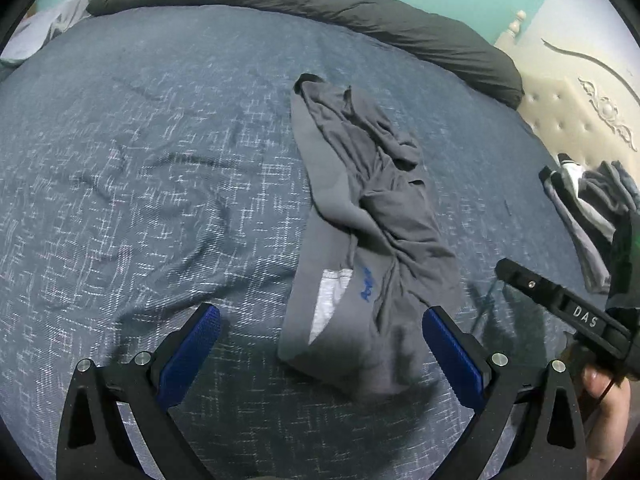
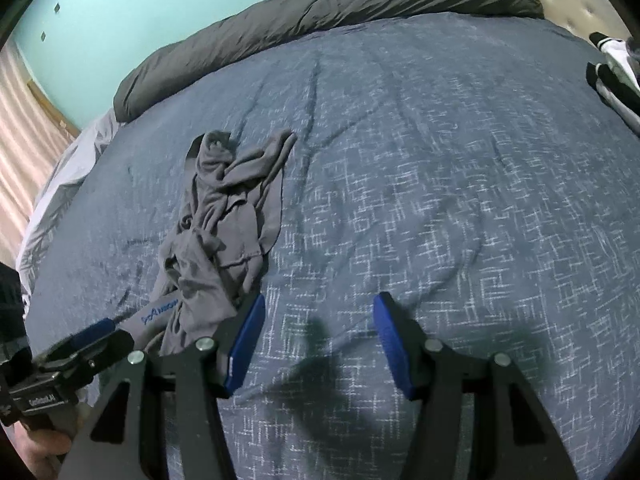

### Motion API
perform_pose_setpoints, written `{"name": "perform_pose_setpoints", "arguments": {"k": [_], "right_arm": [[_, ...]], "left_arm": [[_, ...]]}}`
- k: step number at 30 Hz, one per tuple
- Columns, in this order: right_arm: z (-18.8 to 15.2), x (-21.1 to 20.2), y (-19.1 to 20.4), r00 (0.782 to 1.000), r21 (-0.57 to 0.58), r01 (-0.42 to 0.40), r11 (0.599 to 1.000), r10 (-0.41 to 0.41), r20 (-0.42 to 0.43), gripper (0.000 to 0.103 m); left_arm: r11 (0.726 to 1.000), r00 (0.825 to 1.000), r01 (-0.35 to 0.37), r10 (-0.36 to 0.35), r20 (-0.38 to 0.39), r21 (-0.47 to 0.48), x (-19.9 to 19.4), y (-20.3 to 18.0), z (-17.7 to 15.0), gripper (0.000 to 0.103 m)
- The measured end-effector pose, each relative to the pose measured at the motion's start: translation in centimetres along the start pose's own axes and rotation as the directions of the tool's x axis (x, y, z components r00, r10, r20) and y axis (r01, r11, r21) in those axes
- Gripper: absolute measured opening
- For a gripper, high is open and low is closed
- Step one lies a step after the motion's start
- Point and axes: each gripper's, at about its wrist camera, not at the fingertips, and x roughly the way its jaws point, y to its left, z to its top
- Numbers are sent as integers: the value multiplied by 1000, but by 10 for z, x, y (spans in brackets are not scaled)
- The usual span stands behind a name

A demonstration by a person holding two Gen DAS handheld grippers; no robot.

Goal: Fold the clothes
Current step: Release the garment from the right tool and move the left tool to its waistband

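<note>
The blue print on the grey garment (image 1: 366, 208) is too blurred to read, and the crumpled folds hide its shape. In the left wrist view the pile of clothes (image 1: 588, 204) is partly behind the right gripper (image 1: 560, 304), whose fingertips cannot be made out; only fingers (image 1: 600, 380) of its hand show. In the right wrist view the striped clothing (image 2: 616, 76) is cut by the frame edge.

Crumpled grey underwear (image 1: 360, 224) with blue lettering lies unfolded on the bedspread.
</note>
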Motion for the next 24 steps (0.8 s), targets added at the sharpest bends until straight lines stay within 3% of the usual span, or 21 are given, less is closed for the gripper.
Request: {"name": "perform_pose_setpoints", "arguments": {"k": [15,24], "right_arm": [[2,4,5,999,19,-37,999,37,2,57],[3,6,11,999,16,-52,999,52,2,57]], "left_arm": [[999,997,35,-35,-65,-8,10,13,-10,103],[999,997,29,-28,-67,26,10,12,-17,103]]}}
